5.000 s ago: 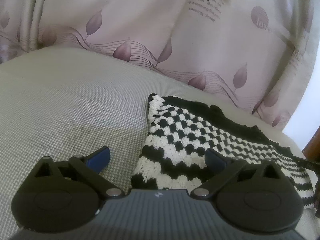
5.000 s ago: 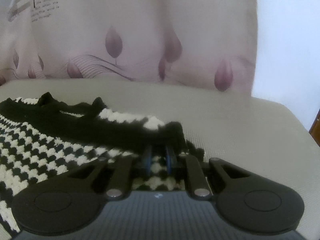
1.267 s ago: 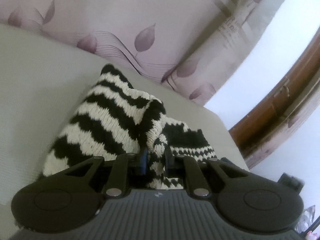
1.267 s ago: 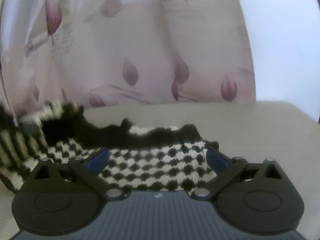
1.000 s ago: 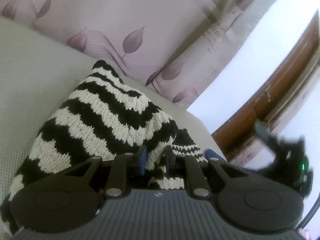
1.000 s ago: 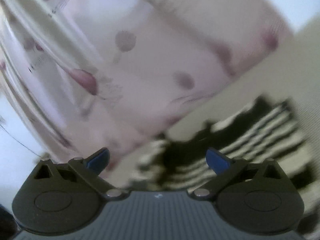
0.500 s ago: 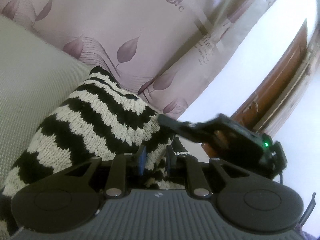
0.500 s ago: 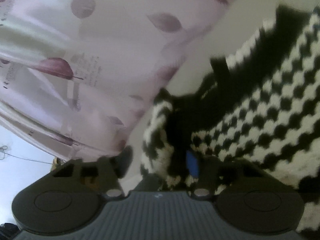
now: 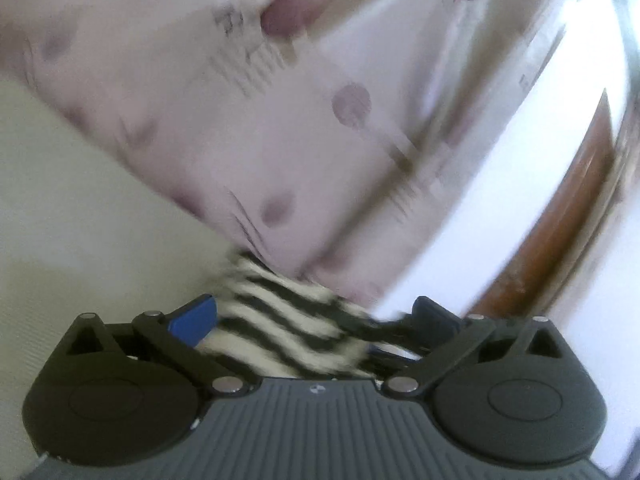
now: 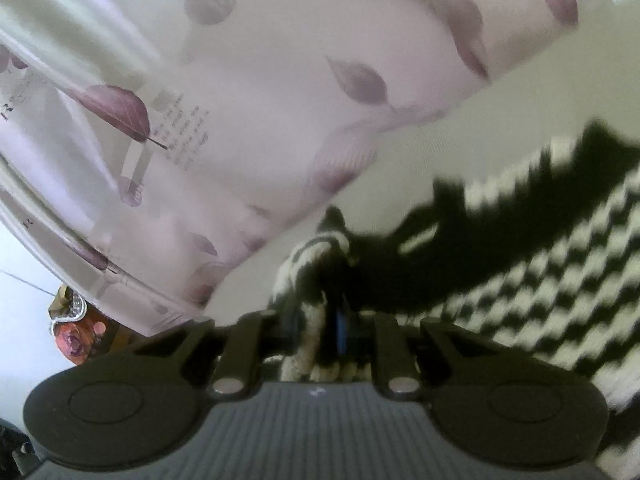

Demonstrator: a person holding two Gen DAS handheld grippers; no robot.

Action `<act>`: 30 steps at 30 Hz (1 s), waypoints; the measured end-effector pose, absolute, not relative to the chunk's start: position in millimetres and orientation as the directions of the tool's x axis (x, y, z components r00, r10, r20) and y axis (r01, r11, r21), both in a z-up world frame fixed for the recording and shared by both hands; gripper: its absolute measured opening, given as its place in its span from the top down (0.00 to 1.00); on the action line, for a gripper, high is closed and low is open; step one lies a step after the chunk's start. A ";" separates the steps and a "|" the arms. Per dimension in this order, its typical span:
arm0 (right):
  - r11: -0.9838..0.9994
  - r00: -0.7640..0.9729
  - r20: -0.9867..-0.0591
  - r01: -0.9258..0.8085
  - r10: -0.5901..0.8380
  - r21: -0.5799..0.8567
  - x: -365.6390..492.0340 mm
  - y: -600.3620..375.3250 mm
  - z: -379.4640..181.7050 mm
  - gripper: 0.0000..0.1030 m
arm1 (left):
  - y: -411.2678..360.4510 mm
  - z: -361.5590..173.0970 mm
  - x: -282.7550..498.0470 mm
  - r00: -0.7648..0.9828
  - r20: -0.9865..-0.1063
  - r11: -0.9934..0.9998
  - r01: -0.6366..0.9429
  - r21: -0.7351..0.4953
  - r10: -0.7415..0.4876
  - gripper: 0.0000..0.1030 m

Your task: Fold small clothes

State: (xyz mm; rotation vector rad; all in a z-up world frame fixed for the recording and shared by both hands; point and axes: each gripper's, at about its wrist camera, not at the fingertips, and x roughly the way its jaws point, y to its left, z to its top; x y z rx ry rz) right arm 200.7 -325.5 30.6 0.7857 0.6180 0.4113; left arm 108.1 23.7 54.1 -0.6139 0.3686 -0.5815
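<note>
The pale woven surface [image 9: 72, 208] fills the 9 o'clock side of the left wrist view, and a pink curtain printed with mauve leaves [image 9: 248, 112] hangs behind it from 10 to 1 o'clock. At 3 o'clock runs a brown wooden frame [image 9: 576, 216] against a white wall. This whole view is smeared by motion.

The left gripper [image 9: 316, 316] stands wide, its jaws having just swung apart; the black-and-white knitted garment [image 9: 280, 320] lies between the blue pads [image 9: 194, 314], striped here, and neither pad presses on it. It sits at 6 o'clock, on the surface at the foot of the curtain.

In the right wrist view the same curtain [image 10: 280, 92] covers 9 to 1 o'clock, with small printed lettering legible beside a large leaf. The surface [image 10: 560, 92] shows only at 2 o'clock. At 8 o'clock, beyond the curtain's edge, some reddish flowered clutter [image 10: 74, 332] appears, which the left view lacks; the wooden frame appears only on the left.

The right gripper [image 10: 324, 320] has just been closing and is narrow, pinching a bunched fold of the garment [image 10: 540, 264], whose chequered body spreads toward 4 o'clock.
</note>
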 end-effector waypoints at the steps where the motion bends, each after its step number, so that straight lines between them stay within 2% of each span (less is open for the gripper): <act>1: 0.655 0.756 -0.361 -0.116 0.546 0.747 200.5 -332.3 34.4 0.84 | 24.8 54.8 109.8 0.778 -0.177 0.691 0.399 -0.602 -0.603 0.02; 4: 0.682 0.773 -0.370 -0.108 0.515 0.724 200.9 -353.2 44.2 0.84 | 20.3 48.2 116.5 0.775 -0.258 0.747 0.372 -0.551 -0.577 0.02; 8: 0.722 0.797 -0.396 -0.072 0.456 0.688 201.0 -383.9 53.8 0.84 | 1.4 34.6 124.7 0.750 -0.294 0.749 0.377 -0.545 -0.592 0.02; 19: 0.850 0.812 -0.498 0.005 0.304 0.527 215.3 -428.6 59.4 0.84 | -54.9 19.2 118.0 0.697 -0.286 0.735 0.509 -0.447 -0.657 0.02; 26: 0.961 0.773 -0.610 0.000 0.176 0.278 234.2 -422.9 60.3 0.84 | -73.6 22.0 113.6 0.692 -0.260 0.724 0.545 -0.422 -0.673 0.02; 30: 0.979 0.752 -0.646 0.006 0.129 0.202 241.6 -426.0 53.1 0.84 | -81.6 29.4 114.3 0.689 -0.230 0.710 0.570 -0.414 -0.687 0.02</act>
